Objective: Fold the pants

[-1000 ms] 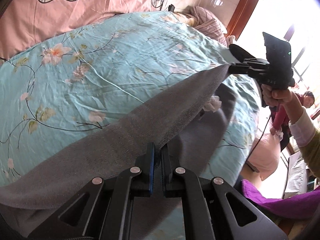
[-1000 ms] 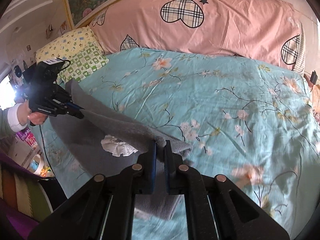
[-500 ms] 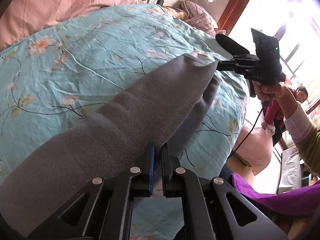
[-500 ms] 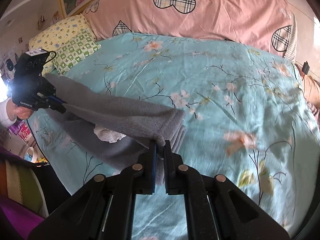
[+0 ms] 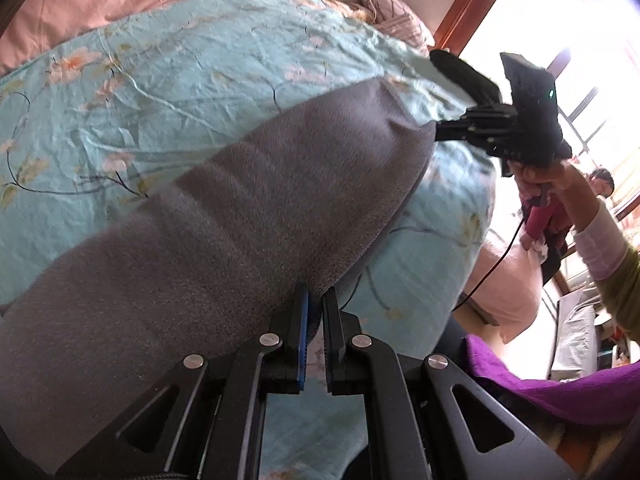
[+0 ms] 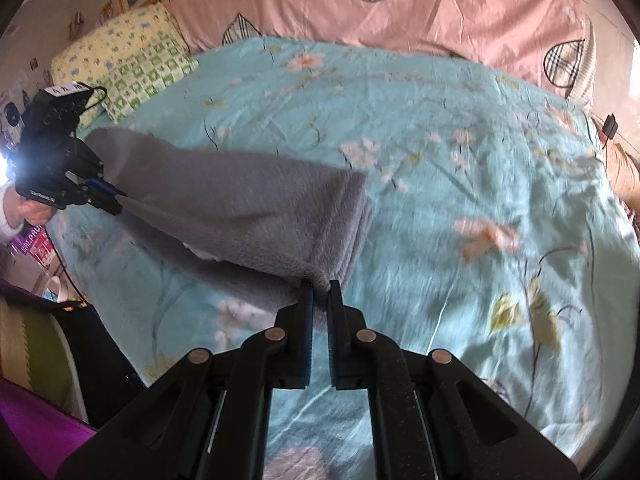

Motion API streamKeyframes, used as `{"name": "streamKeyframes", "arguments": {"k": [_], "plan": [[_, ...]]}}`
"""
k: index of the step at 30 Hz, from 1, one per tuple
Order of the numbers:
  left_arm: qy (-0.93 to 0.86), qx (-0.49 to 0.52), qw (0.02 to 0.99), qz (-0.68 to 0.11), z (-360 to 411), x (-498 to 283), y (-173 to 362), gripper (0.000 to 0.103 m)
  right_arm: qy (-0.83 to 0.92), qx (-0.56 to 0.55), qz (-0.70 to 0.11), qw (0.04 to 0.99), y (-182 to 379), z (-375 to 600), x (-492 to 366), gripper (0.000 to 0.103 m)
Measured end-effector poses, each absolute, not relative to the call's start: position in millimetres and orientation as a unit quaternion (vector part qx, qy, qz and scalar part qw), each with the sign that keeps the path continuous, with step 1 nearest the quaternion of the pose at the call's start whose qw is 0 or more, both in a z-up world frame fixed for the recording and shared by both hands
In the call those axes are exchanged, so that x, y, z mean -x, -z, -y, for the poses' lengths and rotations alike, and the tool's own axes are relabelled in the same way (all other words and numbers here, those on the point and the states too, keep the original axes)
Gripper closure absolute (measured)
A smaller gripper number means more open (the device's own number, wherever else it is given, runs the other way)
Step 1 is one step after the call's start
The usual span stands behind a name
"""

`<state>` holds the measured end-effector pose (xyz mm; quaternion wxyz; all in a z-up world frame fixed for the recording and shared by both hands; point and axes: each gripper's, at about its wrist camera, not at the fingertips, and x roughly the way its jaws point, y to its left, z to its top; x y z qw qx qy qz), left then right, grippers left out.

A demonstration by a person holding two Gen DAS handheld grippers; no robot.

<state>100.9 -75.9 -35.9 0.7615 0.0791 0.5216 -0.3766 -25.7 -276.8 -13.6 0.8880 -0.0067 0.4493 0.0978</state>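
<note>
Grey fleece pants (image 5: 248, 216) stretch between both grippers over a turquoise floral bed (image 5: 168, 80). My left gripper (image 5: 314, 300) is shut on the near edge of the pants. In that same view the right gripper (image 5: 438, 133) pinches the far corner, held by a person's hand. In the right wrist view the pants (image 6: 248, 208) lie folded double, low over the bed (image 6: 460, 184), and my right gripper (image 6: 320, 288) is shut on their near corner. The left gripper (image 6: 118, 200) grips the opposite end at far left. A white lining patch peeks out under the top layer.
A pink headboard cushion with plaid hearts (image 6: 400, 4) runs along the back. A yellow-green pillow (image 6: 132, 56) lies at the far left corner. Purple cloth (image 5: 560, 384) and a bright window (image 5: 580, 40) sit off the bed's edge, with a cable (image 5: 496, 264) hanging from the right gripper.
Both grippers have sunk toward the bed with the pants still pinched. The raised grey layer has come down and spread wider over the lower layer, nearly hiding the white patch.
</note>
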Motion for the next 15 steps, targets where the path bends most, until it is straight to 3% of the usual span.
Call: {"name": "streamKeyframes", "arguments": {"k": [6, 10, 12, 13, 14, 15], "plan": [[0.367, -0.051, 0.763, -0.529, 69.2, -101.1, 47.4, 0.095, -0.082, 0.002, -0.465, 0.882, 16.3, 272.0, 28.8, 0.094], [0.356, -0.019, 0.776, -0.52, 57.2, -91.0, 40.0, 0.086, -0.052, -0.005, -0.453, 0.89, 0.1, 267.5, 38.7, 0.089], [0.347, -0.002, 0.781, -0.518, 49.0, -84.6, 36.8, 0.079, -0.041, -0.013, -0.433, 0.9, -10.2, 263.1, 46.2, 0.072], [0.34, 0.01, 0.785, -0.518, 43.4, -81.6, 36.3, 0.077, -0.038, -0.023, -0.426, 0.904, -13.9, 261.0, 48.9, 0.049], [0.331, 0.022, 0.789, -0.518, 36.9, -78.6, 36.0, 0.077, -0.034, -0.028, -0.419, 0.907, -16.3, 258.8, 50.9, 0.039], [0.322, 0.033, 0.793, -0.516, 30.0, -75.4, 35.7, 0.077, -0.032, -0.029, -0.406, 0.913, -19.5, 253.5, 53.8, 0.039]]}}
